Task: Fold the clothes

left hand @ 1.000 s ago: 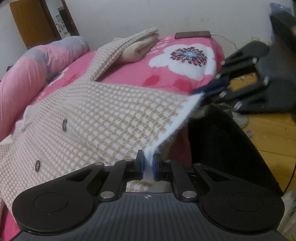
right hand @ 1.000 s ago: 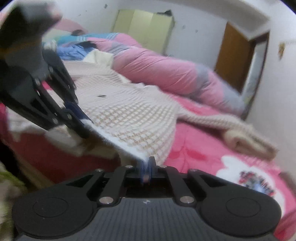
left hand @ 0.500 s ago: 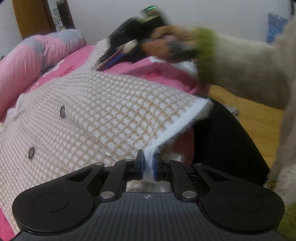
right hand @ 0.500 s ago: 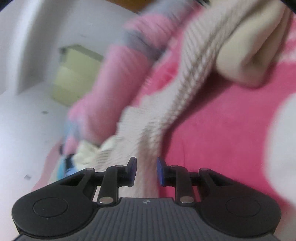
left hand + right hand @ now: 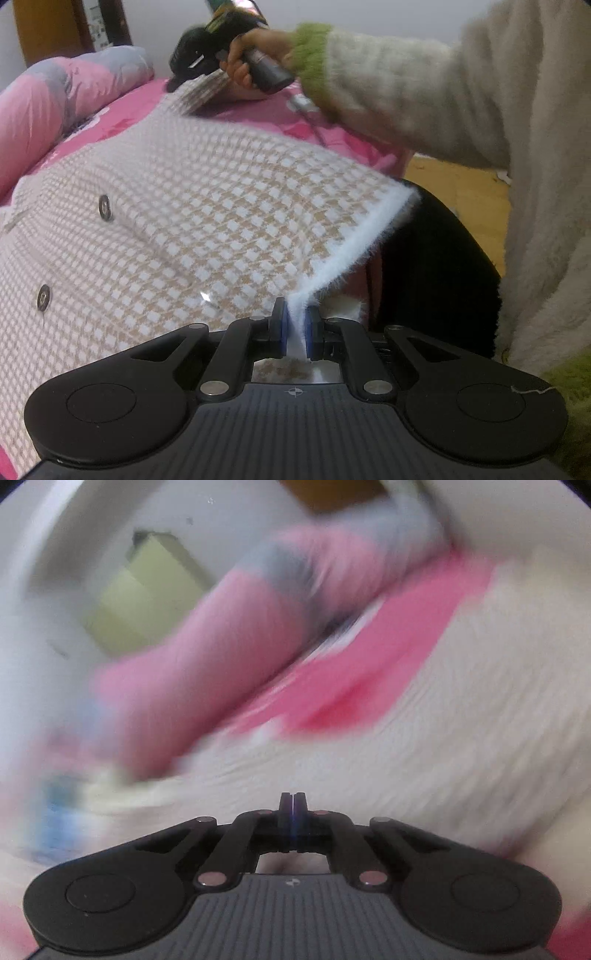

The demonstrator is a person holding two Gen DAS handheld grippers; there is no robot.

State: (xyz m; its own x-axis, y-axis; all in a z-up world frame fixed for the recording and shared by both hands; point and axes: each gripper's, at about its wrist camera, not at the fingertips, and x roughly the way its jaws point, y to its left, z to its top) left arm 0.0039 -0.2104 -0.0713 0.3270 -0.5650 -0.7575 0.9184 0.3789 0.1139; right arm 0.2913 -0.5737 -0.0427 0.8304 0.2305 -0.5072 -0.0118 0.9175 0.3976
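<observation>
My left gripper [image 5: 294, 328] is clamped on the fuzzy white hem of the checked knit cardigan [image 5: 192, 221], which lies spread on the pink bed [image 5: 122, 114]. It looks soft, light and floppy, so hems and corners seem the best holds. My right gripper [image 5: 292, 812] is closed, seemingly on nothing, over the far sleeve.

The cardigan [image 5: 207, 221] is showing fuzzy checked knit with a fluffy white hem and dull metal snaps [image 5: 105, 207]. The gripper [image 5: 295, 328] is looking like matt black plastic; the sleeve [image 5: 424, 99] is fleecy.
</observation>
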